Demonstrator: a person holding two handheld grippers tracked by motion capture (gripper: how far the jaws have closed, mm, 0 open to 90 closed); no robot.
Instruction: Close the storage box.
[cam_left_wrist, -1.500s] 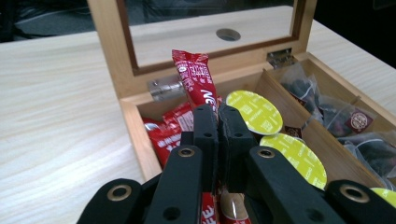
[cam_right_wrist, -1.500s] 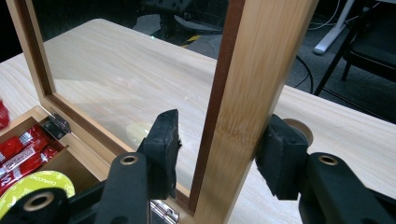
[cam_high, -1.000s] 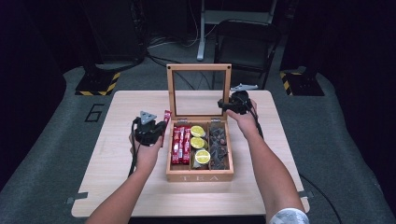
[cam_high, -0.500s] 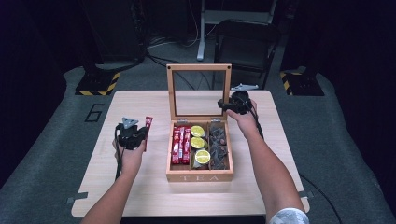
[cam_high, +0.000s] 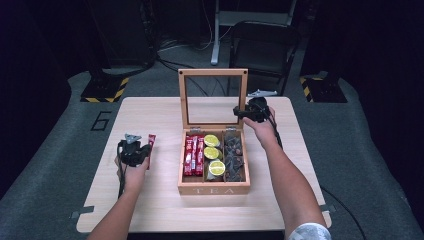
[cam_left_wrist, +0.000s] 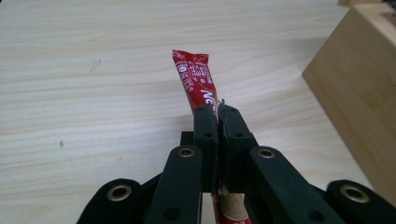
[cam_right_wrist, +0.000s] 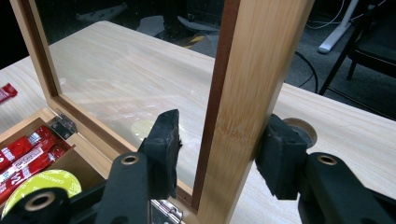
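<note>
The left gripper (cam_high: 141, 152) is clamping a red sachet (cam_left_wrist: 198, 83), jaws pinched tight on its lower part, and the packet is sticking out beyond the tips, pointing toward the far side of the table (cam_high: 150, 210). In the left gripper view the sachet's free end is hanging just above the pale wood, and whether it is touching the surface I cannot tell. The gripper and its packet are sitting well to the left of the wooden tea box (cam_high: 214, 189), out over bare tabletop.

Over on the right, the right gripper (cam_right_wrist: 219, 154) is straddling the right-hand post of the box's glass-paned lid (cam_high: 213, 73), which is standing upright. One jaw is on the glass side, the other on the outer side of the frame. The outer pad looks pressed to the wood; the inner pad is sitting right by the pane and frame, contact hard to judge.

Inside the box, more red sachets (cam_high: 193, 155) are lying in the left compartment, yellow-green round packs (cam_high: 212, 153) are filling the middle one, and dark pieces (cam_high: 233, 155) are occupying the right.
</note>
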